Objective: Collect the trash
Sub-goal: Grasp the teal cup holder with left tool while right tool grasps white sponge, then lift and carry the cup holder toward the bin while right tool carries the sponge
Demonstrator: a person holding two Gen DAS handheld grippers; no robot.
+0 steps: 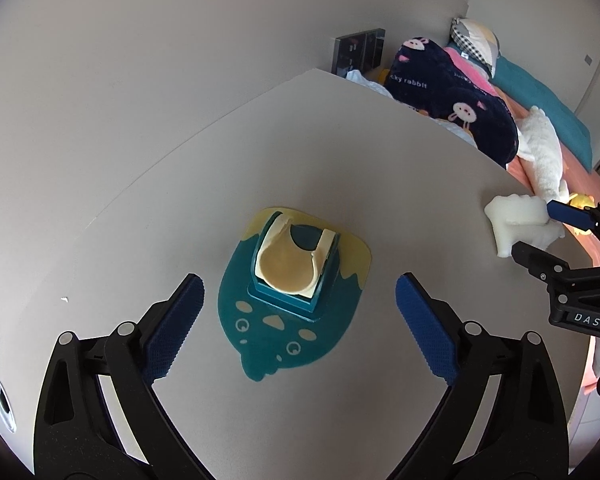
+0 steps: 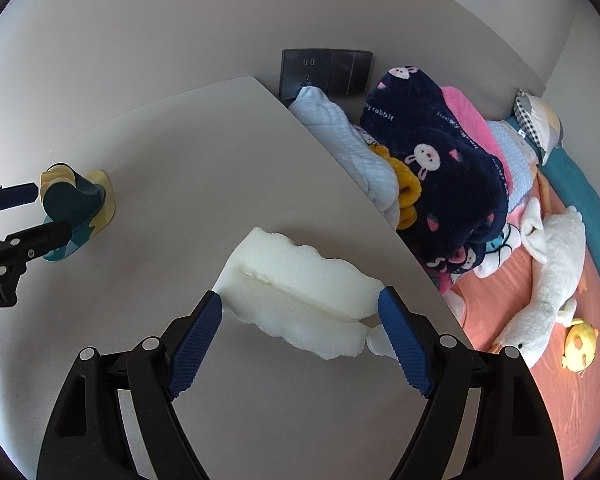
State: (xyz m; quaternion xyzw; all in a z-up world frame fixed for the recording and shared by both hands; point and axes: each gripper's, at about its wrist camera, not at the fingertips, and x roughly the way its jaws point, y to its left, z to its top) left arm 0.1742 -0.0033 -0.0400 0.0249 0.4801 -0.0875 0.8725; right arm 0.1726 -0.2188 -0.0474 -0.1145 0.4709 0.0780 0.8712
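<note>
Left tongs (image 1: 300, 320): spread wide, nothing between the pads, poised over the teal holder (image 1: 294, 270) that stands on a teal-and-yellow mat (image 1: 292, 344) towards the middle of the surface (image 1: 380, 152). Pads clear of the holder on both sides.

Right tongs (image 2: 300, 332): spread, straddling the white foam scrap (image 2: 300, 292), which lies at the right edge of the surface, partly over it. Pad tips just at the scrap's ends; firm pressure not confirmed (no visible squeeze in the foam), so recorded as not yet gripping.

Beyond the right edge: bed (image 2: 500, 360) with dark rabbit-print blanket (image 2: 440, 168) and white plush toy (image 2: 552, 272). Wall socket (image 2: 324, 70) past the far corner.

Risks, as judged:
- Scrap nudged off the right edge onto the bed if one pad lands first; cause, its overhang and light weight.
- Foam compressing and slipping out; cause, soft material under a narrow end-to-end pinch.
- Left tongs closing on the holder itself, apparently no trash, and dragging holder and mat together.
</note>
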